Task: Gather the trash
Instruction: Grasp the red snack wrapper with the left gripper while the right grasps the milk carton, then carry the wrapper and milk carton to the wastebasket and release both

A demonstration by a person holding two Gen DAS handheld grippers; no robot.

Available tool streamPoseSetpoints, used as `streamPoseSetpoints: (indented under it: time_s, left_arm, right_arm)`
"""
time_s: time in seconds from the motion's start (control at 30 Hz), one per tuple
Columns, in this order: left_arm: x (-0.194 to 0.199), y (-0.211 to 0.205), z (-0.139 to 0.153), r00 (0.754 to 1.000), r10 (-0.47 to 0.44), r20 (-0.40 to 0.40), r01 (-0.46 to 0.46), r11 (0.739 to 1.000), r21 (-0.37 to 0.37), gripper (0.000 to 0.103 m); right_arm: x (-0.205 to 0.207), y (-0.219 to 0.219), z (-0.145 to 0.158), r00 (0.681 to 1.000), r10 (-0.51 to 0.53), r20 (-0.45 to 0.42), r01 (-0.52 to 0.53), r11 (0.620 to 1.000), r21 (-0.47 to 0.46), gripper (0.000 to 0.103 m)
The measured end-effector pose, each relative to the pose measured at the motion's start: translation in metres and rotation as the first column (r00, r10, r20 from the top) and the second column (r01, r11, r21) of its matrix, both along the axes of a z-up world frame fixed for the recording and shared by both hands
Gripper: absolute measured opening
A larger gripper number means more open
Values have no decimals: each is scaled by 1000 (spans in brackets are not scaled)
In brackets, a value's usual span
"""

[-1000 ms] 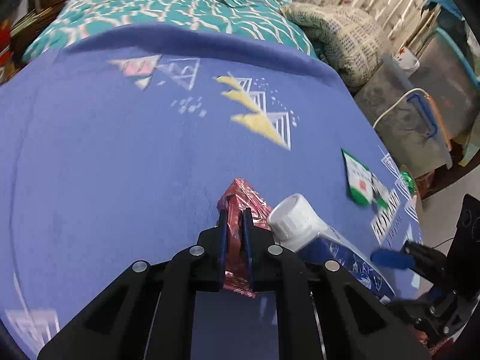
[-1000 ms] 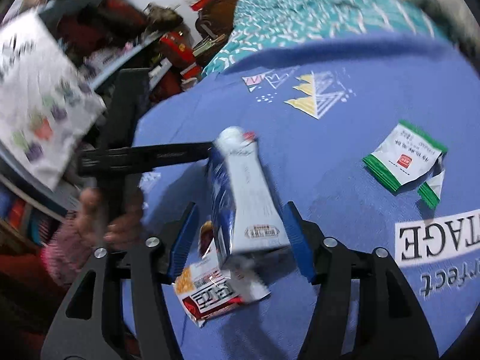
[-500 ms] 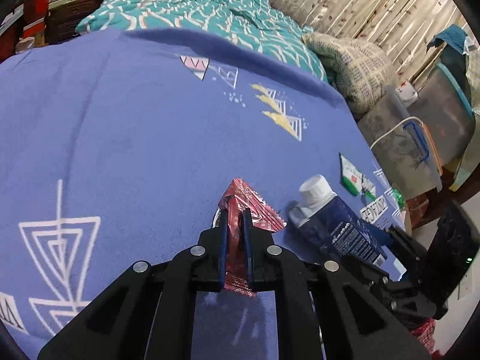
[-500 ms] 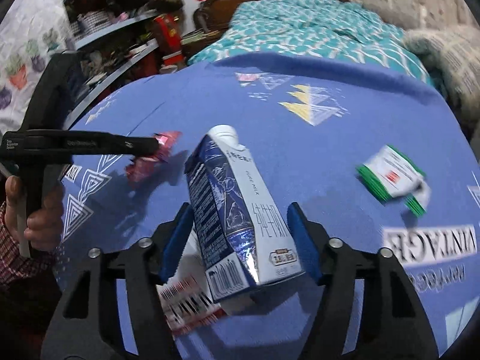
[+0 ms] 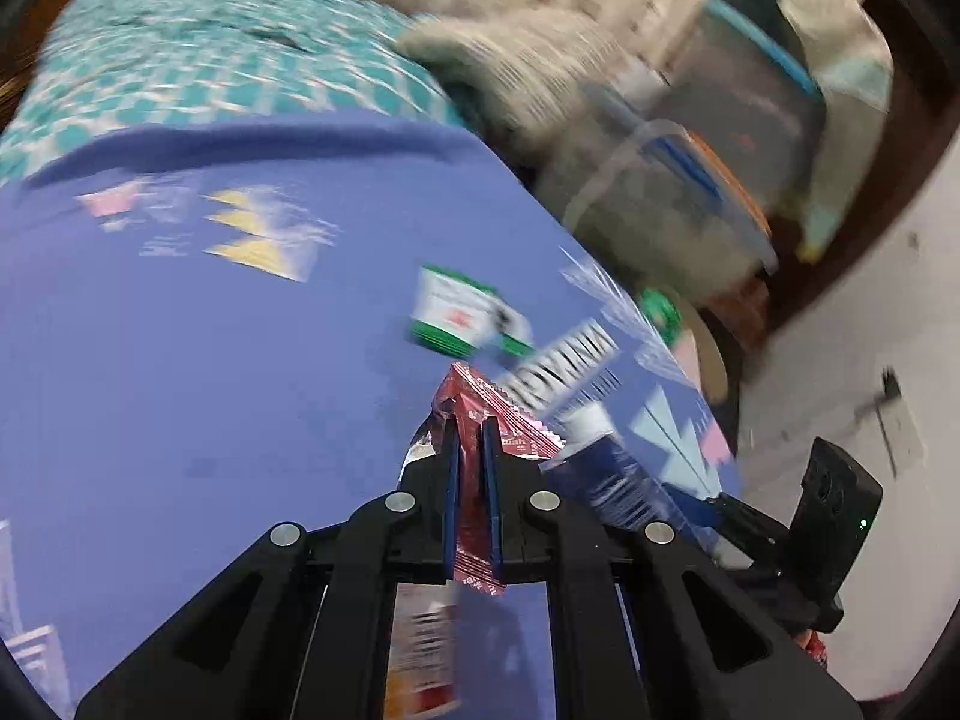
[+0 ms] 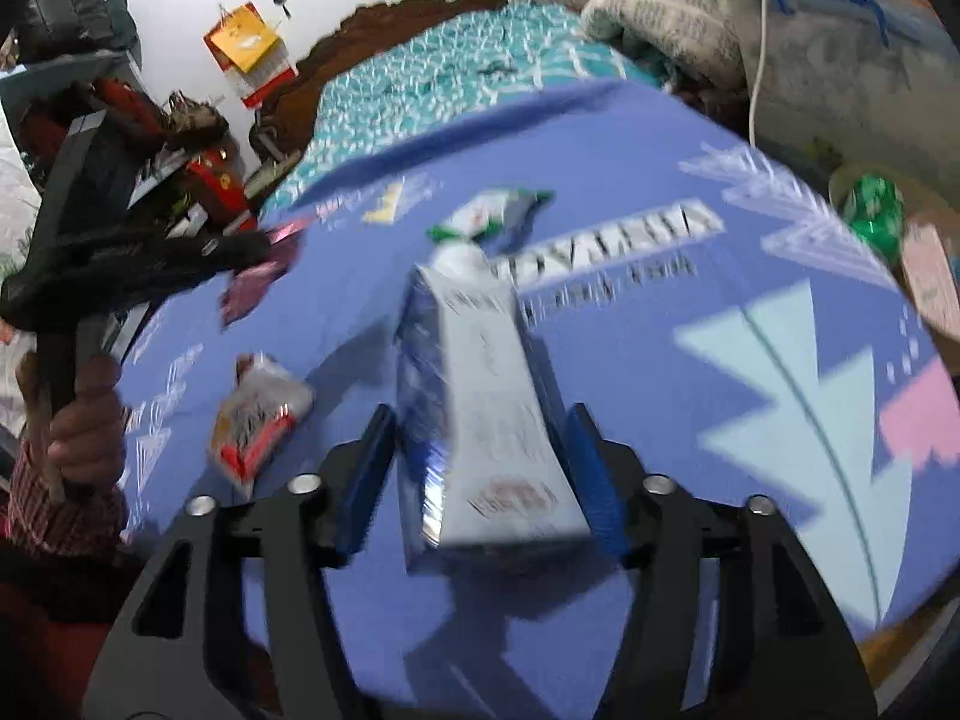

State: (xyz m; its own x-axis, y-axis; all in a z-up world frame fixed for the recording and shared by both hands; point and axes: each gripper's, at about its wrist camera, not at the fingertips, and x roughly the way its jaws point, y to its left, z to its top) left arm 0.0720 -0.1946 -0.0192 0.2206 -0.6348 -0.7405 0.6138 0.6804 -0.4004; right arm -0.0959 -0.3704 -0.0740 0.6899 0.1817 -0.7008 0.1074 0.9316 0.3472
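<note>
Above blue blanket (image 5: 180,360), wrapper (image 5: 474,438) between fingers (image 5: 449,480)

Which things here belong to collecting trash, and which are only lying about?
For the job: red wrapper, milk carton, green packet, snack wrapper.
Lying about: bedspread, pillow, storage box.
</note>
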Motion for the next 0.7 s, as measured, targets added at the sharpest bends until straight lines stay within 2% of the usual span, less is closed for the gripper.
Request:
streamPoseSetpoints:
  time_s: [0.07,0.13,0.17,0.2,0.23,0.3,0.33,0.43,0.5,0.7]
  left_arm:
    - [-10,-21,-10,999,-49,-14,49,998,25,6]
    - [-15,-30,-16,997,-71,-24,72,997,42,6]
    - [-17,-34,-19,996,-78,-31,80,996,51,6]
    - [-19,-35,-22,996,-82,-35,84,995,59,6]
    - [-20,-38,-23,996,-84,-36,86,994,65,6]
    - [-20,-42,-22,996,-84,-33,87,993,79,6]
    - [-20,-46,-20,996,-88,-32,90,992,84,6]
    - [-18,-60,-14,994,-105,-14,106,989,99,6]
    - [-18,-78,-9,991,-135,-3,135,985,109,6]
    - [-30,-160,-1,961,-276,22,271,954,127,6]
  right_arm:
    - [-3,2,-6,1000,6,-3,-6,1000,-17,74]
    - [1,2,-11,1000,18,-11,-18,1000,12,74]
    - [2,2,-10,1000,9,5,-9,1000,10,68]
    - [6,5,-9,1000,18,11,-18,1000,22,56]
    - [9,7,-9,999,34,15,-35,999,41,56]
    - [10,7,-4,1000,5,29,-4,1000,-24,55]
    - [9,1,-3,999,-20,37,21,999,-37,55]
    - [-2,-41,-3,990,-129,61,126,991,51,55]
    - [-12,-66,-2,977,-198,75,194,979,64,55]
    - [-48,-127,1,919,-382,99,377,924,62,55]
